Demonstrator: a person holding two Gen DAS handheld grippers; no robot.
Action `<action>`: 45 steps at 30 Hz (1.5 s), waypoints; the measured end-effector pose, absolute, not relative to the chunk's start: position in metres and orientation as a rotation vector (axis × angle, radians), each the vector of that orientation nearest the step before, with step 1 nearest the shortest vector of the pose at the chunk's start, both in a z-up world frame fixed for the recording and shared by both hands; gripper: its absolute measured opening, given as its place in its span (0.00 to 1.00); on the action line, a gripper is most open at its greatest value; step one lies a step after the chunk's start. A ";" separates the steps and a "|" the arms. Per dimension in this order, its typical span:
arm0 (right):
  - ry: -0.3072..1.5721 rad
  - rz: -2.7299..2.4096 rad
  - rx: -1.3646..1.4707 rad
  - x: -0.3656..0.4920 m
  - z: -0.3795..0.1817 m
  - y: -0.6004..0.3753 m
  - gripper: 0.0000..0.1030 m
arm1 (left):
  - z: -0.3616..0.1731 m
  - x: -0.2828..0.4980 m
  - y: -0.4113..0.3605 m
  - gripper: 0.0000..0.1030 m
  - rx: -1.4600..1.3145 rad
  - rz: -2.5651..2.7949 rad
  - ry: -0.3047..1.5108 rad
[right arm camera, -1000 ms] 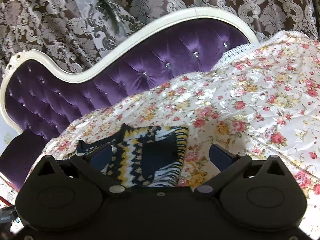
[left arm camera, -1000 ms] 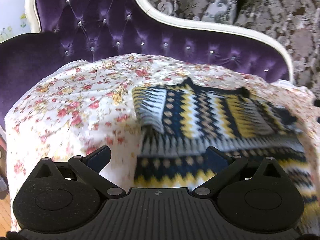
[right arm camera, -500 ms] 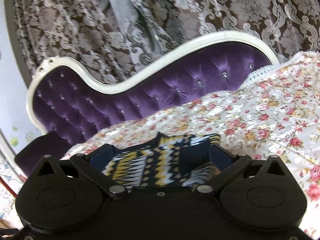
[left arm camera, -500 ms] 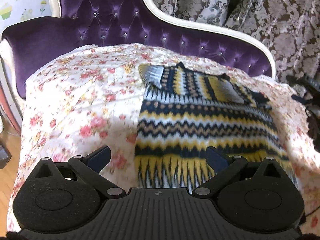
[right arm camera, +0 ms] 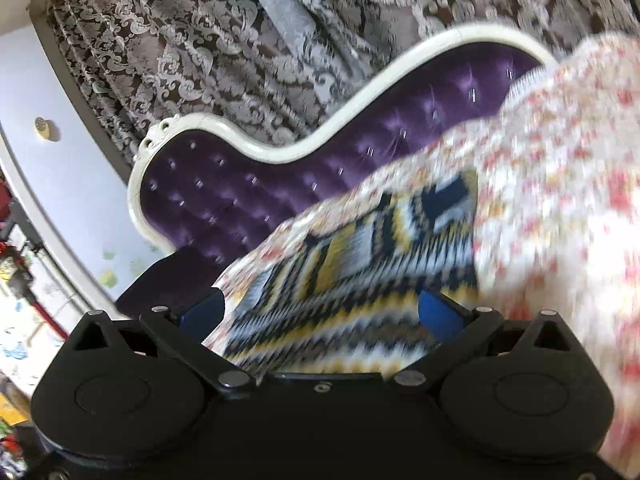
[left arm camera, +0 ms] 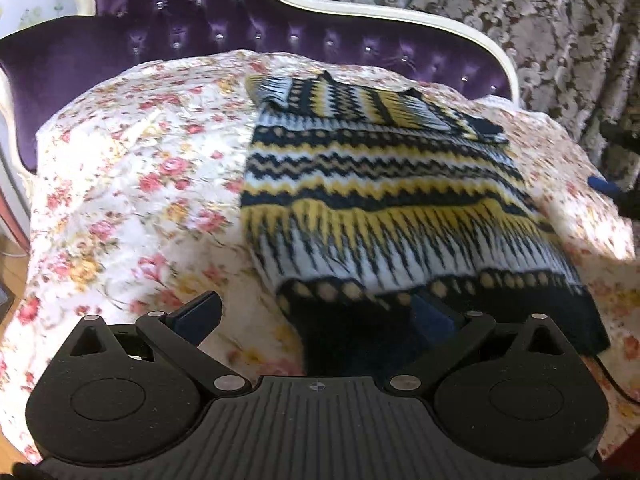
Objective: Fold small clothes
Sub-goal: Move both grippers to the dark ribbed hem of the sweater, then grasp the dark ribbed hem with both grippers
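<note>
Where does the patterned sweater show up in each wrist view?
Left wrist: the sweater fills the centre and right, spread on the floral cover, its near hem by the left gripper.
Right wrist: sweater, blurred, low centre, just ahead of the right gripper.
Shared landmark: the purple tufted sofa back.

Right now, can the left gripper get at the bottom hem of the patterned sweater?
Probably yes. The left gripper is open, right at the sweater hem's near corner on the floral cover, with nothing between.
</note>
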State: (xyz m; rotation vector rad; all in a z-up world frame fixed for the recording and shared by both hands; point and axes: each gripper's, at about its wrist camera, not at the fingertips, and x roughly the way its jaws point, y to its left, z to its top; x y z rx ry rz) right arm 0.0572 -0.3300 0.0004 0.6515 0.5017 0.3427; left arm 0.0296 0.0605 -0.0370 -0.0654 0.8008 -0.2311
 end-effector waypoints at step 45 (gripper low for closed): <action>0.958 0.272 0.585 0.016 -0.023 -0.291 0.55 | -0.049 0.011 0.044 0.99 -0.073 -0.325 0.824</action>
